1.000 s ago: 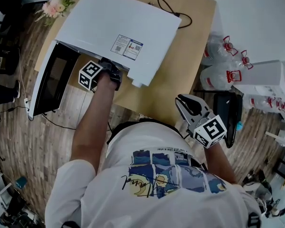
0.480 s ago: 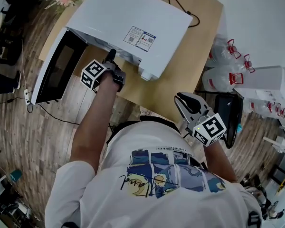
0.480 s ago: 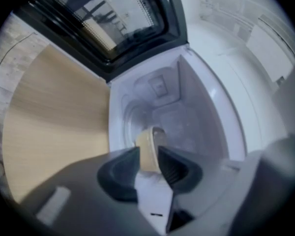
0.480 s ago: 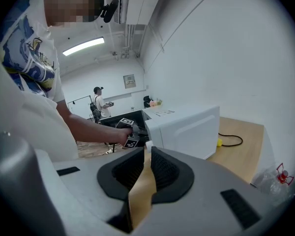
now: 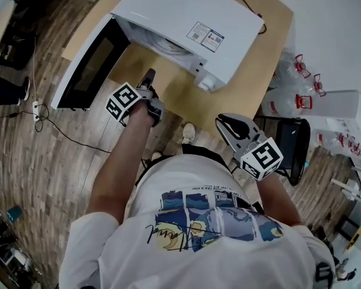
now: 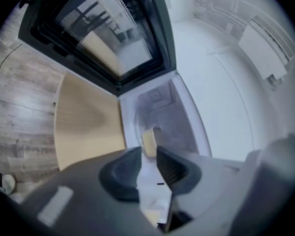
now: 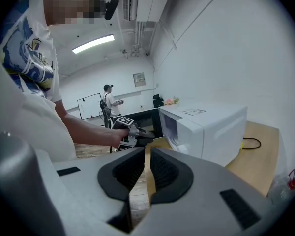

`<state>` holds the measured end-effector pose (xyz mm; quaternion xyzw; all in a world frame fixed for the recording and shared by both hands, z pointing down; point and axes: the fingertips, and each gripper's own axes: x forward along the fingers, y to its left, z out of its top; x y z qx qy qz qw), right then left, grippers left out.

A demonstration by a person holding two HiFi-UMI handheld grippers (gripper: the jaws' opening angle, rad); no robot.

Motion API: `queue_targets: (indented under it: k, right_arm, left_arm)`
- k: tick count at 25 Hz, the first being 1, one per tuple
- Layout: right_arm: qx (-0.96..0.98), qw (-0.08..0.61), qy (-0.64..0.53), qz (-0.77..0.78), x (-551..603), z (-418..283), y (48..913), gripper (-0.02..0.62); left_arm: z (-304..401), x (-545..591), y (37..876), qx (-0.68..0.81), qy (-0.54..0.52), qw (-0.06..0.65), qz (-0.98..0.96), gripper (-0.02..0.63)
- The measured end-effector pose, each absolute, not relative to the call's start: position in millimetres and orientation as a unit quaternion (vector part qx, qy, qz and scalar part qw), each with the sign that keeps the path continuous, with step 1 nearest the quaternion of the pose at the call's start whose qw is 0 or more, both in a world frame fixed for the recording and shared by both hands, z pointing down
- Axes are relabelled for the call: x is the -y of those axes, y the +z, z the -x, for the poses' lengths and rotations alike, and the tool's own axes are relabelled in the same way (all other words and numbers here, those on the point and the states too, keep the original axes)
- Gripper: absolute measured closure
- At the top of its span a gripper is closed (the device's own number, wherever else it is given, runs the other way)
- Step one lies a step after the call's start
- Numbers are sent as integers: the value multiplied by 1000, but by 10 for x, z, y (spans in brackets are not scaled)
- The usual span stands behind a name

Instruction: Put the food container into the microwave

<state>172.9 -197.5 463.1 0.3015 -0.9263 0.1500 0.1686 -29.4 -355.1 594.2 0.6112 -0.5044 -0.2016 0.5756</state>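
Observation:
The white microwave (image 5: 186, 11) stands on a wooden table (image 5: 253, 71) with its dark door (image 5: 87, 65) swung open to the left. My left gripper (image 5: 149, 76) hovers in front of the opening, pointed into it, jaws slightly open and nothing between them. In the left gripper view a small pale-yellow object (image 6: 148, 141), which may be the food container, sits inside the cavity just past the left gripper (image 6: 148, 156). My right gripper (image 5: 225, 120) is held by my torso, shut and empty; its view shows the right gripper (image 7: 147, 156) facing the microwave (image 7: 206, 124).
Water jugs (image 5: 289, 77) and a black chair (image 5: 292, 143) stand right of the table. White boxes (image 5: 349, 101) sit further right. A cable (image 5: 42, 110) runs over the wooden floor on the left. A person (image 7: 108, 102) stands far off in the room.
My left gripper has drawn back from the microwave opening towards me, with the door still open. The right gripper has hardly moved.

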Motion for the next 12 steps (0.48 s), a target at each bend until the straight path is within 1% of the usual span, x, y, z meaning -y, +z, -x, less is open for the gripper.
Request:
queue_targets:
  k: [5,12]
  right_arm:
    - [931,168,142,-291,1802,-1306,4617,566]
    - [932,163,135,-295,1530,-929,4571,571]
  left_arm:
    - [566,3143,5786,494,-174,556,-645,546]
    - [881,2583,5591,479,-159,535,-677,567]
